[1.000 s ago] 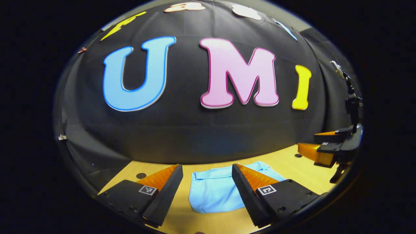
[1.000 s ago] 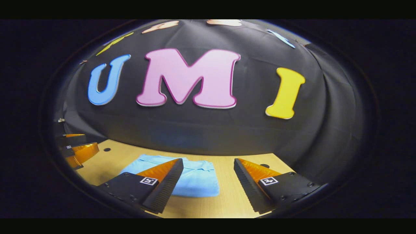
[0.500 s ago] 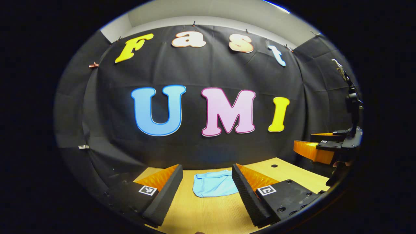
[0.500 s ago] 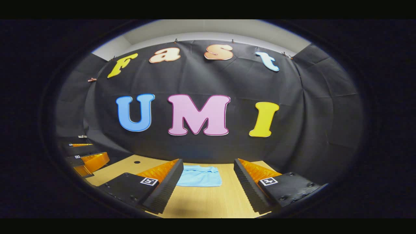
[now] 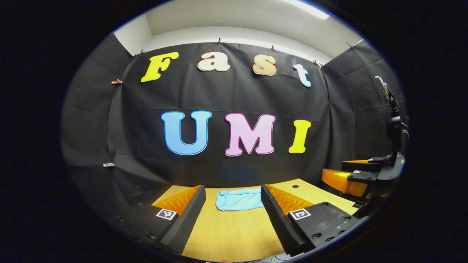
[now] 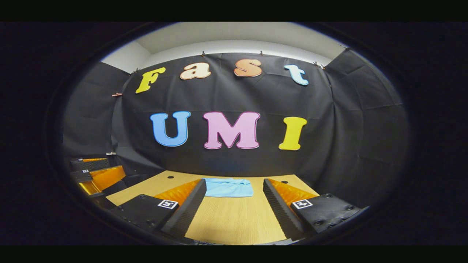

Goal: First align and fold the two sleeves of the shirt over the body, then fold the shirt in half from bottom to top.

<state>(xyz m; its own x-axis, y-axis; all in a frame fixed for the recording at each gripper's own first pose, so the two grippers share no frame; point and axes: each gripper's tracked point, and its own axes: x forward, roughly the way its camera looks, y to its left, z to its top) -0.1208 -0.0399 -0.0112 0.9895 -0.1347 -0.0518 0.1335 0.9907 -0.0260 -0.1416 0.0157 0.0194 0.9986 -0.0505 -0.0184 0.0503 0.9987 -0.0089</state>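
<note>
Wooden table (image 5: 234, 233) against black cloth, light blue shirt (image 5: 238, 199) lying folded compact at its far side. Left gripper (image 5: 234, 219) and right gripper (image 6: 234, 210) spread wide, holding nothing, well short of the shirt. Probably finished: best kept level and clear of the cloth to leave the fold undisturbed.

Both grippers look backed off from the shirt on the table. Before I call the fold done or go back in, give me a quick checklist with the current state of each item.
1. Shirt lies as a compact rectangle on the table, no sleeve sticking out: ok.
2. Bottom-to-top fold edges line up: cannot tell, too small and partly hidden by the fingers.
3. Left gripper open, nothing between its fingers: ok.
4. Right gripper open, nothing held: ok.
5. Both grippers apart from the shirt, not touching it: ok.
6. Shirt fully on the table, away from the near edge: ok.
</note>
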